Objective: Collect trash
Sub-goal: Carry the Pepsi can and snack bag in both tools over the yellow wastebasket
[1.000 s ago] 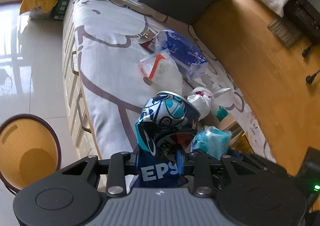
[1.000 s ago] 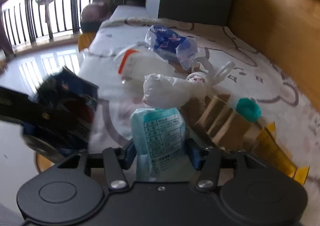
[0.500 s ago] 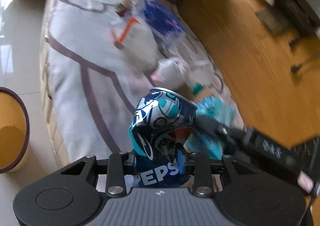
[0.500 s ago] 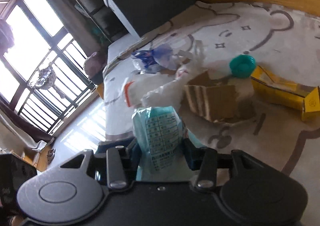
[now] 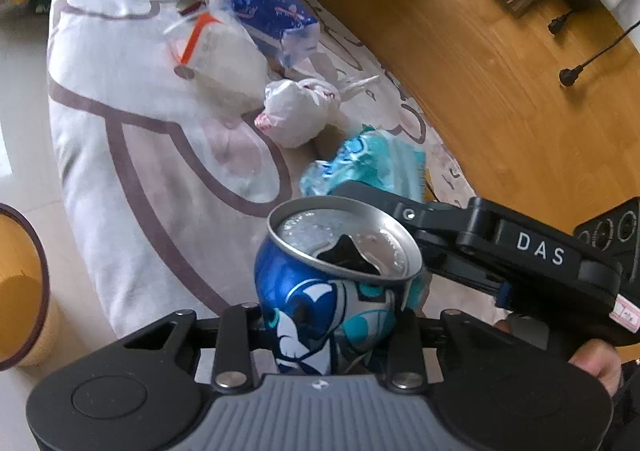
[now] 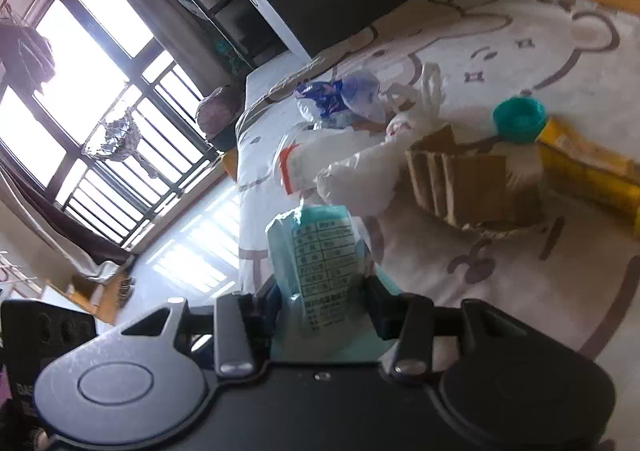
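Observation:
A crushed blue Pepsi can [image 5: 336, 279] stands between the fingers of my left gripper [image 5: 324, 325], which is shut on it, its jaws still closing; the can's open top faces the camera. My right gripper [image 6: 324, 303] is shut on a teal tissue packet [image 6: 320, 247]. In the left wrist view that packet [image 5: 368, 163] and the right gripper's black body reach in just behind the can. A yellow-lined bin [image 5: 40, 263] with a dark rim stands on the floor at the left edge.
On the bear-print bed cover [image 5: 132, 155] lie a knotted white bag [image 5: 296, 111], a clear zip bag [image 5: 216, 47], a blue printed bag [image 5: 272, 15], folded cardboard [image 6: 472, 179], a teal cap [image 6: 520, 119] and a yellow carton [image 6: 592, 167]. A wooden wall [image 5: 480, 71] runs behind.
The can has tipped so its open top shows. The right gripper with the packet has come in beside the can. The right view has rolled. The bin has slid to the left edge.

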`<state>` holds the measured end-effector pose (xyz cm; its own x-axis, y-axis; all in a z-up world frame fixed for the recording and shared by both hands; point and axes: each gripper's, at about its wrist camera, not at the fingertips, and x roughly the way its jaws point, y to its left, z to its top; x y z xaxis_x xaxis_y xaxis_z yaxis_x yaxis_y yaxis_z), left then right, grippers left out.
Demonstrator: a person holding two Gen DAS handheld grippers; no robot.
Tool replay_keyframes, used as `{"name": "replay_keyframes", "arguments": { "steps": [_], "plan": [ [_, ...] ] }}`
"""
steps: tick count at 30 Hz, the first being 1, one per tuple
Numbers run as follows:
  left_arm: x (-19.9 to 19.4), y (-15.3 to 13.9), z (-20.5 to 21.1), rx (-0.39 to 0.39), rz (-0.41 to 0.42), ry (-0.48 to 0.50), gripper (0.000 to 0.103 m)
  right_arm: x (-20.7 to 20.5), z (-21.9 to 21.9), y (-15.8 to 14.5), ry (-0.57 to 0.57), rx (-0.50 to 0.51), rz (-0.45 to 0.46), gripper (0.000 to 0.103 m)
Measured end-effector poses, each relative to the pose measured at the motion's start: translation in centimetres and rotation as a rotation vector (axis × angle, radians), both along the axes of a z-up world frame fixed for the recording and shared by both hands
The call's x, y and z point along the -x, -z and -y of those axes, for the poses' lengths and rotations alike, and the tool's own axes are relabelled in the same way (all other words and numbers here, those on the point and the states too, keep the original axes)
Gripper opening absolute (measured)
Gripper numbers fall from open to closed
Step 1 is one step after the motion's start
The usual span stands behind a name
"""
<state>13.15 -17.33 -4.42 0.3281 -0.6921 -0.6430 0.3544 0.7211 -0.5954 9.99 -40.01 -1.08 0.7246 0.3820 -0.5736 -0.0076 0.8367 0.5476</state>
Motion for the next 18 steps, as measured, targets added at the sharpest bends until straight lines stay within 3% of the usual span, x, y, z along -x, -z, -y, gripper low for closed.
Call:
{"name": "replay_keyframes", "arguments": {
  "steps": [8,18],
  "plan": [
    [0.7,-2.5,-1.6,-0.053,0.085,-0.067,0.03,2.2,0.4,-2.7,0.033,0.106,0.061,0.046],
    [2.8,-6.5,-4.6,-0.135,0.272,-0.145,0.029,4.5,-1.0,-4.8,0.044,0.225,0.107,0.046]
  ]
}}
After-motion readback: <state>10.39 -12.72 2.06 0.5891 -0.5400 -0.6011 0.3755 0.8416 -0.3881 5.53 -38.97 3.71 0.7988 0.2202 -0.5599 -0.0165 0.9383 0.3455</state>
